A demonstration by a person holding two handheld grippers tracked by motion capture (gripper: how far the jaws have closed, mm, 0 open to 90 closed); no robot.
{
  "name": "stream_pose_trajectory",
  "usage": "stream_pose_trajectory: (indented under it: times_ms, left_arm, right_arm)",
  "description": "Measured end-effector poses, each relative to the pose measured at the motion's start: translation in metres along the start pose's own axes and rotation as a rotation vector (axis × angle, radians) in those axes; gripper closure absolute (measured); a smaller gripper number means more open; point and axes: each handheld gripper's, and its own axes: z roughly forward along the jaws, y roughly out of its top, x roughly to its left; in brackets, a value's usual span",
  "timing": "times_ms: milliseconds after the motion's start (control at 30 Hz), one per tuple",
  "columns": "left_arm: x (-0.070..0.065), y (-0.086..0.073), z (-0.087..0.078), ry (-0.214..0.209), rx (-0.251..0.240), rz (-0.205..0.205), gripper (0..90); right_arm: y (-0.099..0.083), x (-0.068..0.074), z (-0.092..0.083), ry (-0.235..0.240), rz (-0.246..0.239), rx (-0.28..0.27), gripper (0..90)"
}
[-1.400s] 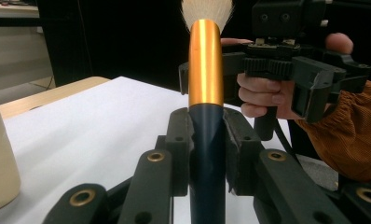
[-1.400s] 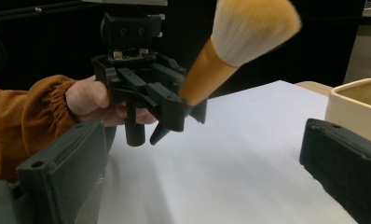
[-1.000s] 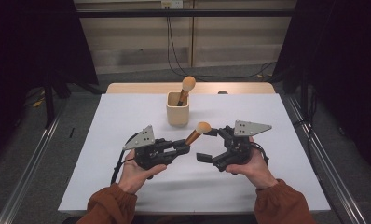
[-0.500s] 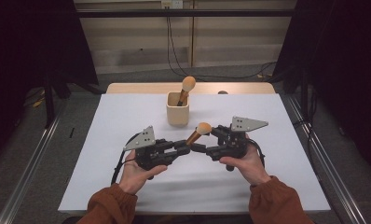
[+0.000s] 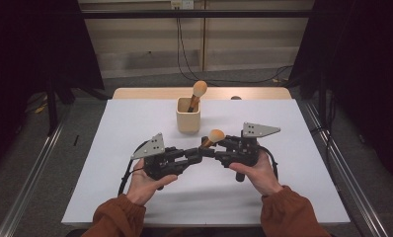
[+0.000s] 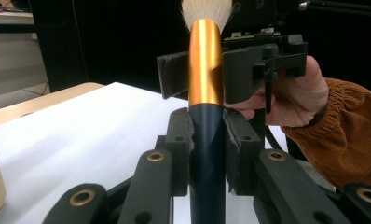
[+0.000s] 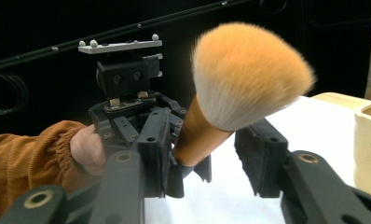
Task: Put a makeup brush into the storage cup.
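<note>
A makeup brush (image 5: 216,135) with orange-tipped bristles, a gold ferrule (image 6: 204,60) and a dark handle (image 6: 206,154) is held above the white table. My left gripper (image 5: 197,154) is shut on the dark handle, brush head pointing up and away. My right gripper (image 5: 210,148) faces it from the right, and its jaws have just been closing around the ferrule. In the right gripper view one jaw lies against the ferrule (image 7: 193,140) while the other pad (image 7: 263,154) still stands apart from it.
A cream cup (image 5: 188,117) stands behind the grippers at mid-table with a second brush (image 5: 199,89) leaning in it. The white table (image 5: 293,192) ends at a wooden far edge (image 5: 135,93). Metal rails run along the floor on both sides.
The right gripper has moved left up to the brush, and its jaws have narrowed around the ferrule. The left gripper and brush have stayed put.
</note>
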Motion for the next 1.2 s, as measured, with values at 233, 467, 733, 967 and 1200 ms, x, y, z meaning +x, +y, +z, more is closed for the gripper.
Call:
stream_pose_trajectory:
  times_ms: [233, 467, 733, 967, 1200]
  left_arm:
    - [0.0001, -0.0001, -0.0009, -0.003, -0.002, 0.004, 74.2]
    - [0.0008, -0.0006, -0.0014, -0.002, -0.002, 0.012, 73.5]
    - [0.0016, -0.0023, -0.0021, 0.022, 0.010, 0.008, 68.5]
    - [0.0022, -0.0033, -0.0044, 0.055, 0.026, 0.003, 55.2]
    - [0.0033, -0.0040, -0.0086, 0.096, 0.045, -0.013, 43.5]
  right_arm:
    - [-0.0010, -0.0010, 0.0009, 0.033, 0.028, -0.023, 69.5]
    - [-0.0021, -0.0024, 0.0010, 0.051, 0.053, -0.029, 72.1]
    - [-0.0014, -0.0008, 0.0015, 0.040, 0.038, -0.012, 73.8]
    - [0.0005, -0.0017, -0.0026, 0.024, 0.030, -0.009, 73.9]
    - [0.0012, -0.0038, -0.0058, 0.005, 0.033, 0.001, 73.9]
